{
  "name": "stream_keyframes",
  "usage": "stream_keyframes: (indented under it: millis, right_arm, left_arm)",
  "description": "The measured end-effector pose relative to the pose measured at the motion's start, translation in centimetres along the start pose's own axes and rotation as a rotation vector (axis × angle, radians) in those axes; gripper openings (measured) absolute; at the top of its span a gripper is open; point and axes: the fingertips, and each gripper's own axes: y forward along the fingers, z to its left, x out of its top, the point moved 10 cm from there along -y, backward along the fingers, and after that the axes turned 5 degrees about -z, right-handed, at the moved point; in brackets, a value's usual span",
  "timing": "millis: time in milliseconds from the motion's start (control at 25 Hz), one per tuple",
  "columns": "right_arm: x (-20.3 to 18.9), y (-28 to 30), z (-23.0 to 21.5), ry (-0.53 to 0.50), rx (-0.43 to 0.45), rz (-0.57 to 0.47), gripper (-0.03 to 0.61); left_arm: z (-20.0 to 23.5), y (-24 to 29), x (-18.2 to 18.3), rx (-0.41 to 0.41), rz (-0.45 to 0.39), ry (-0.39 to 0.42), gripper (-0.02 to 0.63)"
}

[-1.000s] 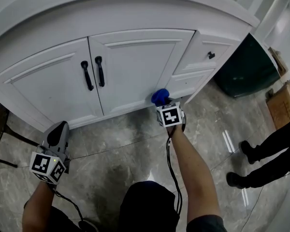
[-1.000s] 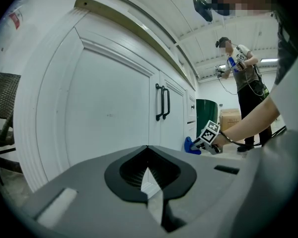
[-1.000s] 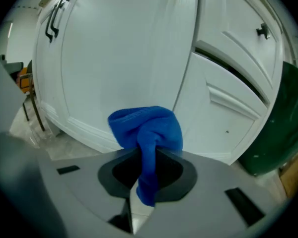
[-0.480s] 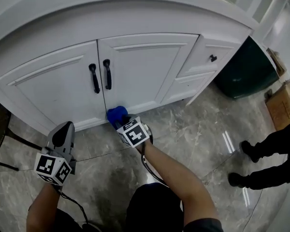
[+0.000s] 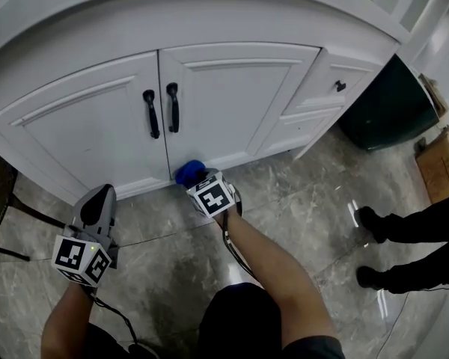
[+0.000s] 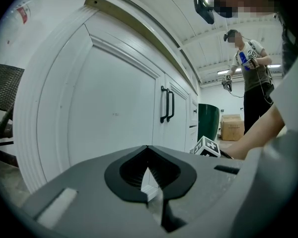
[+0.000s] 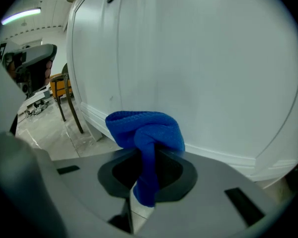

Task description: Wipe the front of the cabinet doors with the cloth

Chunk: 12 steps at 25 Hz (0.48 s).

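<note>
The wiping step is in hand, low down on the cabinet doors [image 5: 224,111]. The right hand-held gripper [image 5: 197,179] is clenched on the blue cloth [image 5: 188,172]. In its own view the cloth [image 7: 146,130] is pinched between the jaws, with a bunched wad standing out ahead of them toward the white panel.

Taking the pair of black handles [image 5: 162,111] as the landmark, the cloth sits well below them and slightly to their right, at the bottom rail close to the seam where the two doors meet. It looks to be pressed to the rail or just off it; firm contact cannot be confirmed.

The left hand-held gripper [image 5: 99,197] hangs below and to the left of the handles, apart from the door and over the tiled floor [image 5: 172,253]. Its jaws are closed together with nothing between them.

Since the cloth is only at the lowest edge, most of both panels probably remains to be wiped. The next move likely calls for keeping the wad flat against the paint and sweeping it up toward the handles. It should then pass around the handles rather than snag on them, while the grip stays tight enough that the cloth does not slip out.
</note>
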Motion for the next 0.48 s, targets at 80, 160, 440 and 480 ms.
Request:
stream_keyframes:
  millis: [80, 160, 440, 480]
  right_arm:
    - [-0.8, -0.6, -2.1, 0.02, -0.035, 0.007, 0.049]
    - [-1.7, -1.1, -4.1, 0.043, -0.074, 0.016, 0.049]
    - [-3.5, -3.4, -9.5, -0.034, -0.198, 0.075, 0.049]
    - [-3.6, -3.8, -10.4, -0.029, -0.209, 0.071, 0.049]
  left_arm:
    - [0.1, 0.3, -0.3, 0.006, 0.002, 0.004, 0.0]
    - [0.0, 0.7, -0.3, 0.009, 0.001, 0.002, 0.0]
    - [-1.6, 2.1, -0.4, -0.018, 0.007, -0.015, 0.0]
    - [-1.8, 2.3, -0.5, -0.023, 0.015, -0.01, 0.0]
